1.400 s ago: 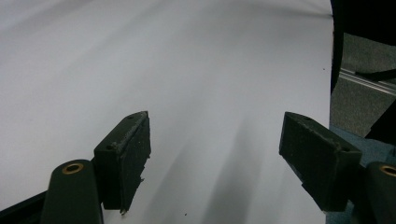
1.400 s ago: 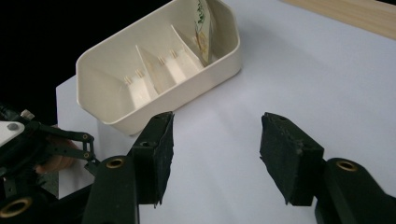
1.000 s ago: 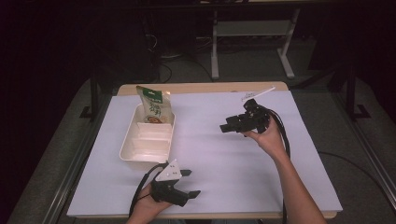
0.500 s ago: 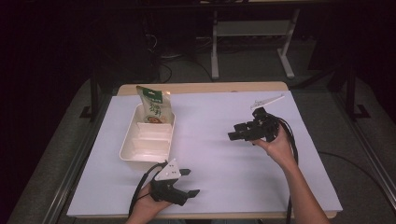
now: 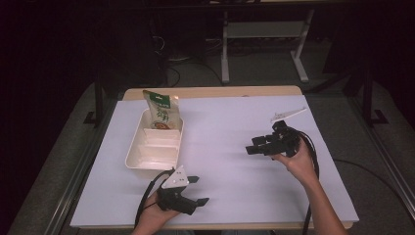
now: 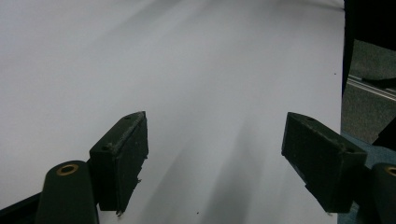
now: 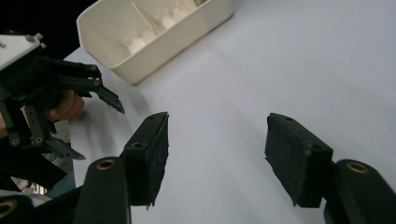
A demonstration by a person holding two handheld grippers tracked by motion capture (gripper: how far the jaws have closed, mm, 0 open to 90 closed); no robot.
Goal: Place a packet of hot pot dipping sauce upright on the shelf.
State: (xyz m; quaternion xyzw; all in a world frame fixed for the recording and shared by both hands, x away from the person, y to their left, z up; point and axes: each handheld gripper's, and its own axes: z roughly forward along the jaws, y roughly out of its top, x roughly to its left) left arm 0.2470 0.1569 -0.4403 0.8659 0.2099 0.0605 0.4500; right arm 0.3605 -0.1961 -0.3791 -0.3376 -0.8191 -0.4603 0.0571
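My left gripper (image 5: 198,191) rests low over the white sheet near the table's front edge, held in a hand. Its jaws stand wide open with nothing between them, and in the left gripper view (image 6: 215,158) only bare sheet lies between them. My right gripper (image 5: 253,146) hovers right of centre, pointing left, open and empty (image 7: 217,154). A white compartment tray (image 5: 147,159) lies at the left. A green snack bag (image 5: 161,111) stands upright in the tray's far end. In the right gripper view the tray (image 7: 140,65) is ahead, with the left gripper (image 7: 100,91) at the left.
A thin white strip-like object (image 5: 288,114) lies on the sheet at the far right. The white sheet (image 5: 225,122) covers most of the wooden table (image 5: 210,91). Dark floor, cables and a white stand lie beyond the far edge.
My right gripper has moved toward the person and a little to the right, staying open. The left gripper, tray and bag have not moved.
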